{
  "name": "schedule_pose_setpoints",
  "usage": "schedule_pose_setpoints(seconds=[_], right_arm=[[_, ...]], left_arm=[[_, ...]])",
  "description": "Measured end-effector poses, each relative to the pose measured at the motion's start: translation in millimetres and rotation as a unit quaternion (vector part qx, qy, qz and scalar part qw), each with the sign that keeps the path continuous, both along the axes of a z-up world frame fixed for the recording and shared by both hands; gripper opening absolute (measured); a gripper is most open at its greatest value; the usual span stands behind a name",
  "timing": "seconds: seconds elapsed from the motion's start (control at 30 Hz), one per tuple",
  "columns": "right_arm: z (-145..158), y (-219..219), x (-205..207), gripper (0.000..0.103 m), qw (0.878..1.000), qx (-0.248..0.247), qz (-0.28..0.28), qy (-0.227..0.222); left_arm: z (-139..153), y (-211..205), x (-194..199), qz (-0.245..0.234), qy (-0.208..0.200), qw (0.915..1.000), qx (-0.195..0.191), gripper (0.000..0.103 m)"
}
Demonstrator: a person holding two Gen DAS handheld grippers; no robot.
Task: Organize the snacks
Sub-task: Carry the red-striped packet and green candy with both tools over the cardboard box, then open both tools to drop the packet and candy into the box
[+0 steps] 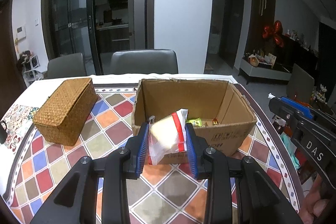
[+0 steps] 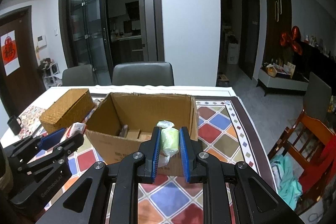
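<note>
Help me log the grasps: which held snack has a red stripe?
The clear bag in the left gripper: a red band crosses its wrapper. The right gripper holds a plain pale green roll.

Your way down into the cardboard box (image 1: 210, 135) is open from above: its top stands uncovered and much of its floor is bare, with only a few small packets (image 1: 194, 121) at the near wall. The woven basket (image 1: 65, 110) blocks the tabletop (image 1: 109, 119) to the box's left, its lid down. Right of the box the patterned tabletop lies free. Two chairs (image 2: 142, 74) line the far edge.
</note>
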State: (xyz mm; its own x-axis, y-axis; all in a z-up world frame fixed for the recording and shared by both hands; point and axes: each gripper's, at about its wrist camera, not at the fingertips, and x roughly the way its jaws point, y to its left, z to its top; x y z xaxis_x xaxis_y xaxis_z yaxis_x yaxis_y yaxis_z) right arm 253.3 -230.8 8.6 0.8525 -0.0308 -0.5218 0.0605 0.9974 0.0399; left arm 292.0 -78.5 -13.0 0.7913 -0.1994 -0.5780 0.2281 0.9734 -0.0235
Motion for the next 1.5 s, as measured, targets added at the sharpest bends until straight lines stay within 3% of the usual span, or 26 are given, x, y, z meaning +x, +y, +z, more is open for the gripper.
schedule_pose_setpoints(seconds=[0.5,1.17,1.4,1.47,1.5], right_arm=[[12,-4,37,0.020,1.000,0.004,0.010,-0.012],[-12,-8,81,0.020,1.000,0.017,0.008,0.012],[-19,-8,93,0.021,0.999,0.020,0.011,0.023],[-20,-7,95,0.028,1.000,0.016,0.009,0.023],[-19,-7,94,0.041,1.000,0.014,0.007,0.020]], left_arm=[[10,-5,41,-0.009,-0.011,0.9998,0.012,0.034],[-11,-10,86,-0.021,0.006,0.9996,0.015,0.035],[-16,-11,91,-0.016,0.010,0.9997,0.017,0.043],[-16,-10,91,-0.014,0.011,0.9997,0.017,0.043],[-16,-9,91,-0.012,0.010,0.9997,0.019,0.046]])
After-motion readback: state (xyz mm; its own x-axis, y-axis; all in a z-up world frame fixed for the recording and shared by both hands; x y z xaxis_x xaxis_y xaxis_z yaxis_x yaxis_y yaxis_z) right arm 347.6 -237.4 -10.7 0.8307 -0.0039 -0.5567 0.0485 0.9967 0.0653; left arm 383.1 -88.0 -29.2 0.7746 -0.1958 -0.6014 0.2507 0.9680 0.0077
